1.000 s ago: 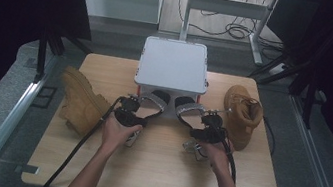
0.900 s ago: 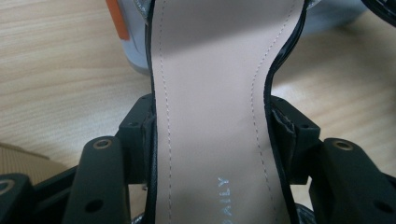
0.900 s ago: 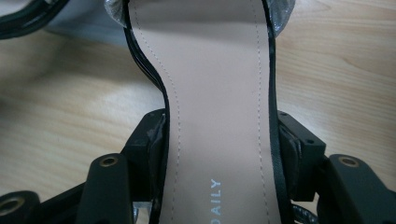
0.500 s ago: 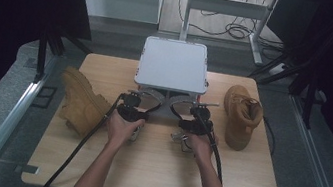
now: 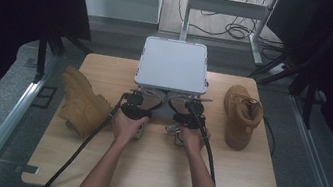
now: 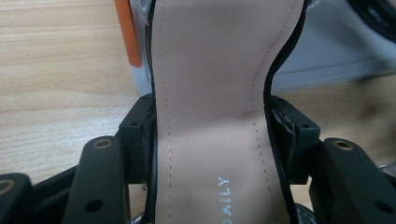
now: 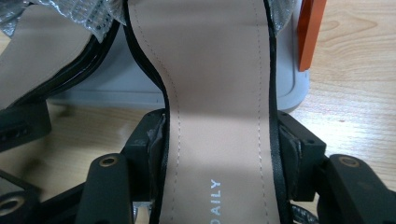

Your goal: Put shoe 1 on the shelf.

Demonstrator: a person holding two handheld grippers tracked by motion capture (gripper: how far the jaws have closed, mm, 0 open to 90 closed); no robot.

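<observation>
Each gripper holds one sandal of a pair, with a beige insole, black edging and silver straps. In the left gripper view, the left gripper (image 6: 212, 140) is shut on the narrow waist of its sandal (image 6: 210, 70), a jaw pressing on each side. The right gripper (image 7: 219, 140) clamps its sandal (image 7: 215, 70) the same way. From above, the left gripper (image 5: 136, 108) and right gripper (image 5: 187, 116) sit side by side. Their sandals (image 5: 147, 99) (image 5: 179, 103) point at the closed grey box (image 5: 174, 64).
A tan boot (image 5: 82, 103) lies at the left of the wooden table (image 5: 152, 172) and another (image 5: 242, 113) stands at the right. The box has an orange latch (image 6: 127, 32) (image 7: 310, 32). The other sandal (image 7: 51, 56) shows at the right gripper view's top left.
Both hands have drawn in toward the middle in front of the box, the right one moving further left. Each still holds its sandal.
</observation>
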